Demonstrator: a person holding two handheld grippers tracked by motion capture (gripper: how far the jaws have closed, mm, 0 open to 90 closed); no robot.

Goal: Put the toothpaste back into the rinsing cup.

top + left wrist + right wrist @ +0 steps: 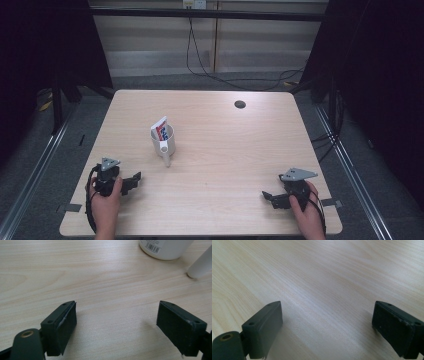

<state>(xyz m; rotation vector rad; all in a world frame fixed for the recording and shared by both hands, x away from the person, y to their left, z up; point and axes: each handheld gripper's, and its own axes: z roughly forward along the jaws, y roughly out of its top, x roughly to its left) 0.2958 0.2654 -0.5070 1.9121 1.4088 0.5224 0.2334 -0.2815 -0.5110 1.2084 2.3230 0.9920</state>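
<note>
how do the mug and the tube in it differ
The mug is plain white and stands upright on the table; the tube carries red and blue print and leans, tilted, inside it. The mug is wide and round with a handle toward the person; the tube is flat, poking above the rim. Both are mostly white.

Left gripper [134, 179] low near the left hand [106, 200], jaws spread wide, right gripper [266, 196] likewise, right hand [307, 212] behind it
</note>
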